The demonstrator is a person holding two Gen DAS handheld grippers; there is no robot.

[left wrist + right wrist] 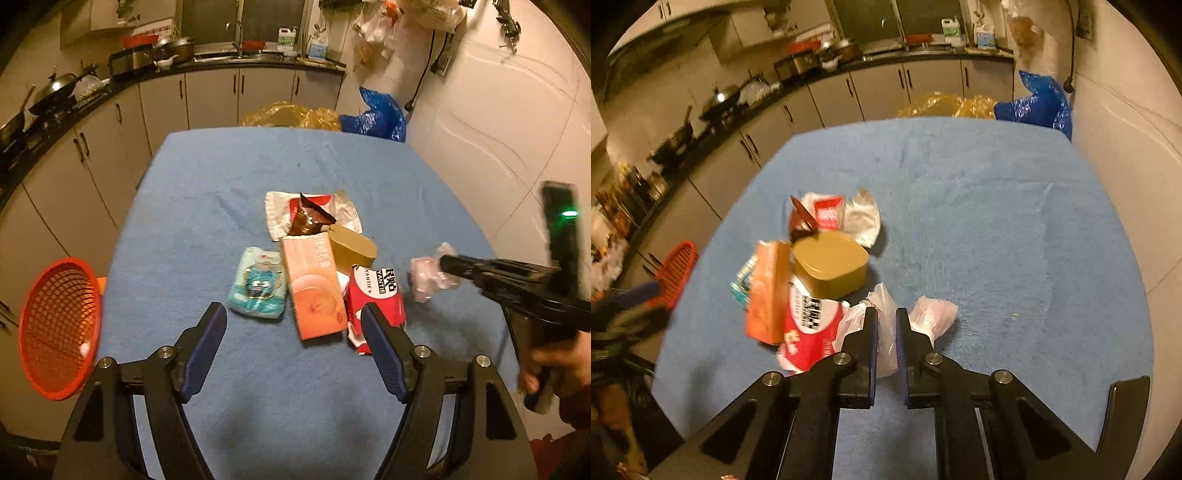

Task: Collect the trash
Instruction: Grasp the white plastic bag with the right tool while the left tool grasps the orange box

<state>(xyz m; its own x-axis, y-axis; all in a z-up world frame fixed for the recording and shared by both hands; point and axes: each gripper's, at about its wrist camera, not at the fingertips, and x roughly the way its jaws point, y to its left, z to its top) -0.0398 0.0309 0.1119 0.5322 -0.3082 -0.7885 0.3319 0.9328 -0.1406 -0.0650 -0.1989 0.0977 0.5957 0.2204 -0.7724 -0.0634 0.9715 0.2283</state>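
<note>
The left gripper (293, 319) stands open above the blue tablecloth (207, 192), near an orange box (314, 288). Right, the right gripper (445, 264) pinches a clear wrapper (424, 277). A red basket (59, 328) sits far left.

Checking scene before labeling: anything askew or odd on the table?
The orange carton stands tilted on edge against the tan tub, half over the red packet. The red basket is tipped on its side at the table edge.
</note>
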